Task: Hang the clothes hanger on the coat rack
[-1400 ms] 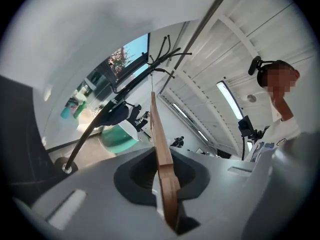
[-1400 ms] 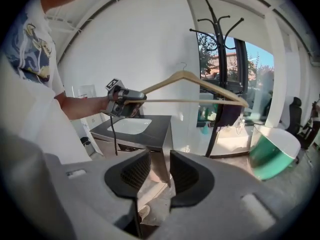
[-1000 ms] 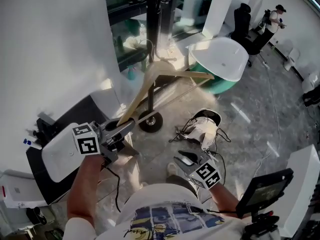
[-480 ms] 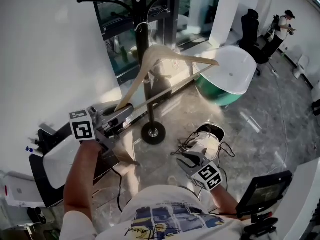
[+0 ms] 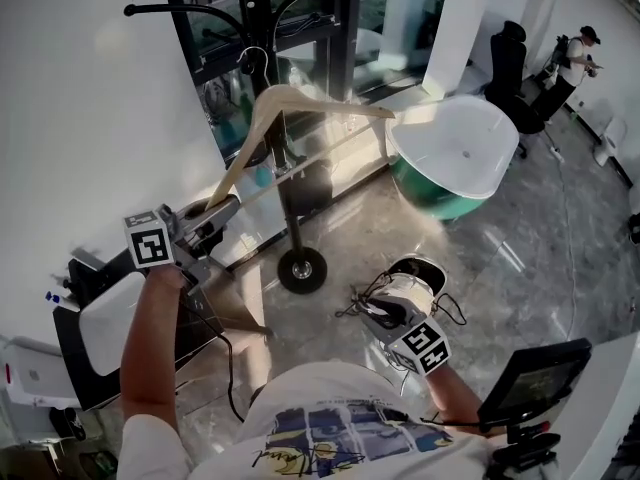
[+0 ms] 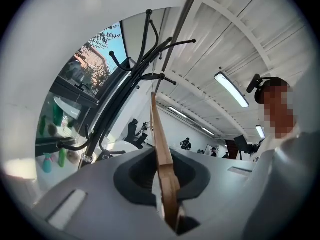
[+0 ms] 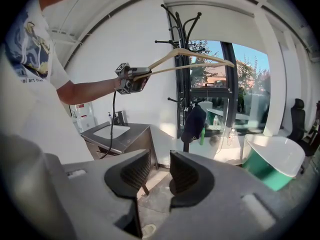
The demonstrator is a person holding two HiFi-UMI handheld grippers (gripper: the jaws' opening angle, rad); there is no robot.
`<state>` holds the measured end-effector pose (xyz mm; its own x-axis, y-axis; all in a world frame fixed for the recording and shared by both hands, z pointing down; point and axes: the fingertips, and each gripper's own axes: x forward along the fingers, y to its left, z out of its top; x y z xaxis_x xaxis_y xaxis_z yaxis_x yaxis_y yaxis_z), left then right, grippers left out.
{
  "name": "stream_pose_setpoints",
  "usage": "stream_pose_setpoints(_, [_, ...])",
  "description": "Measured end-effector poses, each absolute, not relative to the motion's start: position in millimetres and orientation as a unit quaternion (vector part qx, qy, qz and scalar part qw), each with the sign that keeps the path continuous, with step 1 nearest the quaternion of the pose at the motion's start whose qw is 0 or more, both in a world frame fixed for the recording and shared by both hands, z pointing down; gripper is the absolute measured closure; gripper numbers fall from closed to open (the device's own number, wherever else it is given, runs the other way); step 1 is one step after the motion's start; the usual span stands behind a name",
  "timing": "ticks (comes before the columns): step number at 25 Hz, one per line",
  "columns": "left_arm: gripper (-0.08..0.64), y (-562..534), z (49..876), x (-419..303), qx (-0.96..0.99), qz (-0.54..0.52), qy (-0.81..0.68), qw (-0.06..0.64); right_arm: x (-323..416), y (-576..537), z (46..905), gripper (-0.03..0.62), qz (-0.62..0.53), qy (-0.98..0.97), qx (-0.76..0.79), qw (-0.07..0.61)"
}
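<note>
The wooden clothes hanger is held high by one end, and my left gripper is shut on that end. Its metal hook is close to the black coat rack, just left of the pole and below the curved hooks. In the left gripper view the hanger's wood runs edge-on out of the jaws toward the rack's arms. My right gripper hangs low by my waist, open and holding nothing. The right gripper view shows its pads apart over the floor, with the hanger and left gripper above.
A white and green tub stands right of the rack's round base. A dark cabinet with a white sink is at the left wall. A dark bag hangs on the rack. A screen on a stand is at my right.
I have come closer to the coat rack. The left gripper has carried the hanger up and toward the pole. The right gripper has moved along with me, still low.
</note>
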<state>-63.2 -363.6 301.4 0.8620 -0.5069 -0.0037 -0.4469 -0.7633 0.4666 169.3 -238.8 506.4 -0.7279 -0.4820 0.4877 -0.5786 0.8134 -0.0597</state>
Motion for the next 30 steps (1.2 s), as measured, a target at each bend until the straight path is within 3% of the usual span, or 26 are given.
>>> stream_pose_setpoints(30, [0.505, -419.6, 359.2, -115.5, 0.879, 0.002, -0.453, 0.148, 169.9, -273.7, 510.6, 0.472, 0.105, -0.939, 0.240, 0.225])
